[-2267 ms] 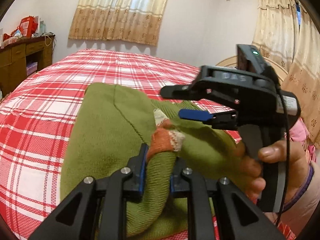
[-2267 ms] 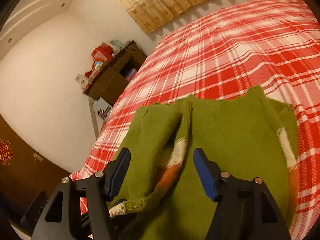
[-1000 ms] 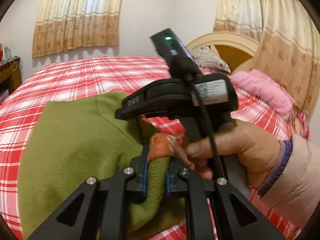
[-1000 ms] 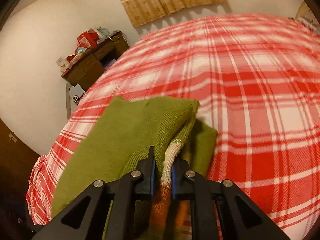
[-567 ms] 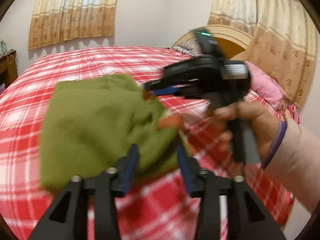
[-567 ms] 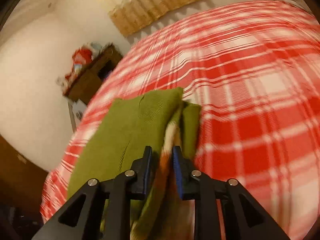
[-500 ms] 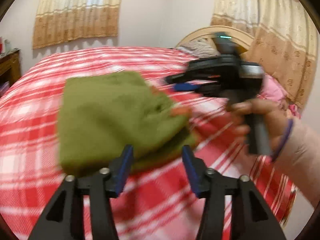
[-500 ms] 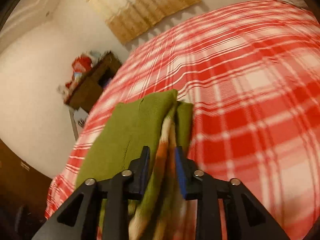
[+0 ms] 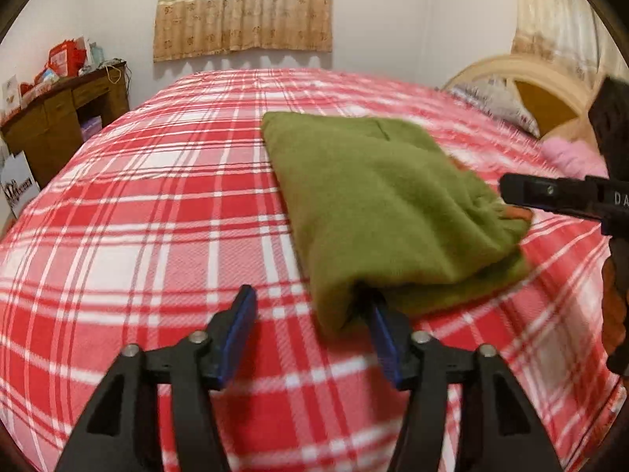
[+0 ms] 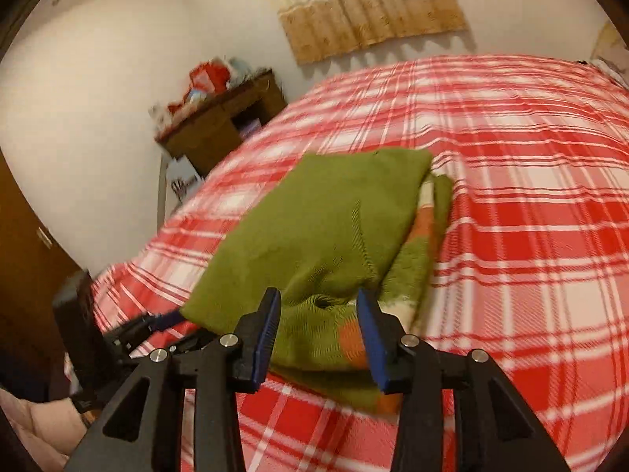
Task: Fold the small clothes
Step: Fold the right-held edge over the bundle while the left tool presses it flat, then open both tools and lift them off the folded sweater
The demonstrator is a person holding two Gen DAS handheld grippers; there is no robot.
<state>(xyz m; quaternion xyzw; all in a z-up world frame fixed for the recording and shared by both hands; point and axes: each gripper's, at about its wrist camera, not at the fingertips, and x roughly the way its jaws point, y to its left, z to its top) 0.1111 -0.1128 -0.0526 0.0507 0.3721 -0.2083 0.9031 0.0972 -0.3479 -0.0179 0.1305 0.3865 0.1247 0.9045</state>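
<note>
While both claws are opening, green sweater folded on plaid bed, "DA" lettering on right claw

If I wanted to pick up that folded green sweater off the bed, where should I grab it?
Probably the thick folded edge of the green sweater nearest the right gripper, coming in low from the near side. The layers stack there, striped cuff tucked inside, so one pinch could catch them all. The flat top gives nothing to pinch.
</note>
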